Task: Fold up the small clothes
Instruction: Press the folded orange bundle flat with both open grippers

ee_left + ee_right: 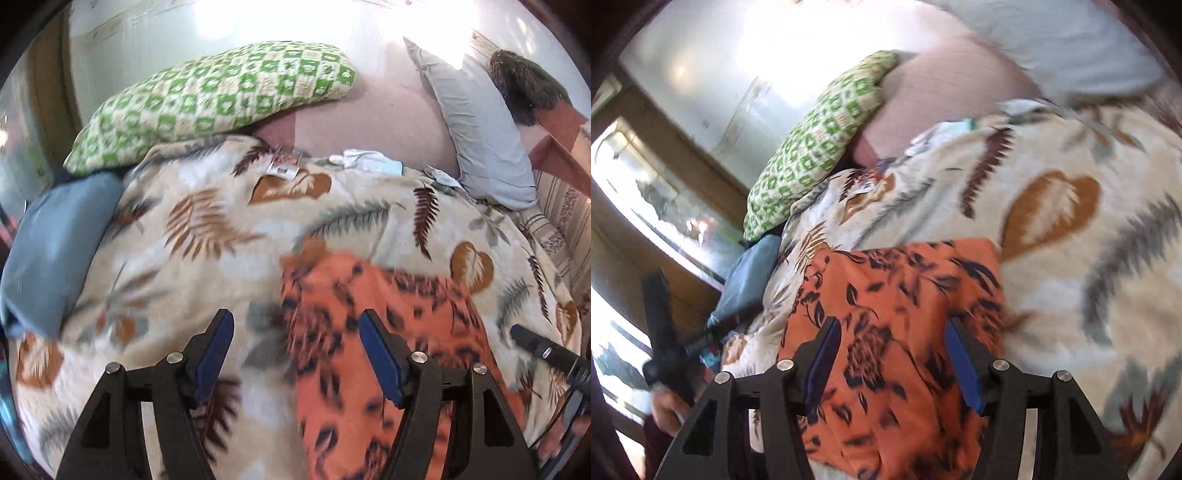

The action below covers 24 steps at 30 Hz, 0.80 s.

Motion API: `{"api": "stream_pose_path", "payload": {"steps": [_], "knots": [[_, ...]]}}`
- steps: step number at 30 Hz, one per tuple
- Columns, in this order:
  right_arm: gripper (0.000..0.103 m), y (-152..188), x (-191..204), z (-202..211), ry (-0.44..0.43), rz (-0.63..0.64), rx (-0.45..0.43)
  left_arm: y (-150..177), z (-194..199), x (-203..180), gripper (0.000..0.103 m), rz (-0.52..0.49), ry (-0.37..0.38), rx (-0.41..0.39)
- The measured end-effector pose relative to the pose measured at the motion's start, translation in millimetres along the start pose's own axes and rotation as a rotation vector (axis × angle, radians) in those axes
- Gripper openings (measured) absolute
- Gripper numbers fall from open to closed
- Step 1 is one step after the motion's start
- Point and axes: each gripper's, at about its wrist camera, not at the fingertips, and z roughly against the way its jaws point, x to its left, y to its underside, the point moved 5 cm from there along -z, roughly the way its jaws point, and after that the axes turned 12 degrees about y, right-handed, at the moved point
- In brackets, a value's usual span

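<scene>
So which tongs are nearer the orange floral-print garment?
Right. The right tongs hang open directly over the orange floral-print garment; the left tongs straddle its left edge, mostly over the leaf-print blanket.

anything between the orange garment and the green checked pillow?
Only bare leaf-print blanket. In the left wrist view it runs unbroken from the orange garment up to the green checked pillow; a small tag lies off that line.

Bed covered by cream leaf-print fleece blanket (pixel 207 236); folded orange dark-floral garment (pixel 894 295) lies on it, green-checked pillow (pixel 221 99) and blue cushion (pixel 55 251) at far-left edge.
</scene>
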Motion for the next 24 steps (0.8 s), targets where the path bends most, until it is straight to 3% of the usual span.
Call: {"api": "stream_pose_path", "payload": {"steps": [1, 3, 6, 8, 11, 12, 15, 20, 24], "knots": [[0.048, -5, 7, -7, 0.009, 0.029, -0.001, -6, -11, -2, 0.071, -0.004, -0.010, 0.012], [0.038, -12, 20, -26, 0.025, 0.076, 0.011, -16, -36, -4, 0.071, -0.015, -0.036, 0.042], [0.038, -21, 21, -50, -0.005, 0.071, 0.059, -13, -75, 2, 0.071, -0.049, -0.092, 0.120], [0.037, -18, 13, -76, 0.012, 0.054, 0.146, -2, -95, 17, 0.071, -0.038, -0.138, 0.174], [0.034, -8, -1, -104, 0.053, 0.037, 0.238, 20, -111, 37, 0.073, 0.026, -0.120, 0.219], [0.030, -7, -3, -105, 0.054, 0.036, 0.238, 22, -109, 40, 0.073, 0.058, -0.100, 0.207], [0.031, -8, 1, -94, 0.062, 0.054, 0.215, 20, -89, 38, 0.073, 0.086, -0.088, 0.172], [0.032, 3, 20, -38, 0.026, 0.116, 0.121, 28, -21, 16, 0.073, 0.000, -0.110, 0.053], [0.032, 28, 30, -5, 0.060, 0.146, 0.092, 64, 17, -7, 0.073, -0.095, -0.164, 0.031]]}}
